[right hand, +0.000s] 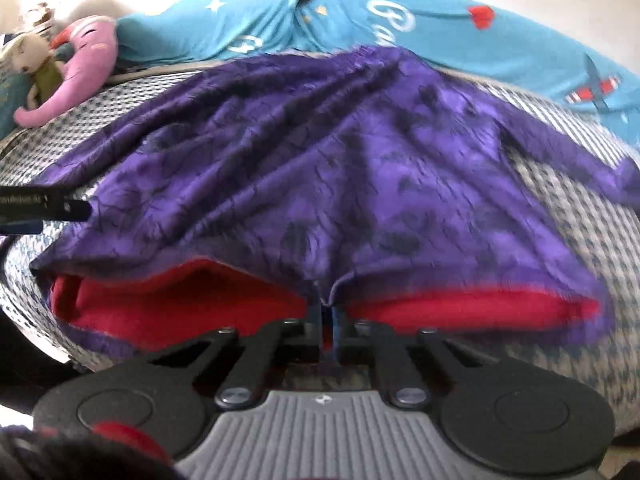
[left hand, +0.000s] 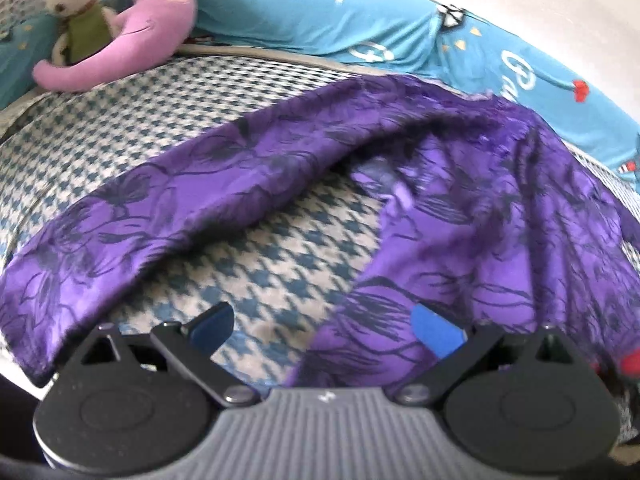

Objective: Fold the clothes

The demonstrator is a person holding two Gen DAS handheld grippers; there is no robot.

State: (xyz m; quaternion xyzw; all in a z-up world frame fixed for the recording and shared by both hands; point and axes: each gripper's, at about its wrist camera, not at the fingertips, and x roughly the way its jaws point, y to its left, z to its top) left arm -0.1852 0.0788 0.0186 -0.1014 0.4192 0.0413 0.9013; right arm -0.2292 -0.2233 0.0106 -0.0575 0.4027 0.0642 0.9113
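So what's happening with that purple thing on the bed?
A person is folding a purple garment with a red lining on the checked bed cover, holding a tool in each hand. The right tool is shut on the garment's near edge. The left tool is open, holding nothing, with one finger over the purple cloth. A pink plush toy and a blue quilt lie at the far side.

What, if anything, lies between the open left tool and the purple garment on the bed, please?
Nothing visible. The left tool hovers open over bare houndstooth bedcover, with the purple garment right beside its blue pad; the right tool already pinches its hem.
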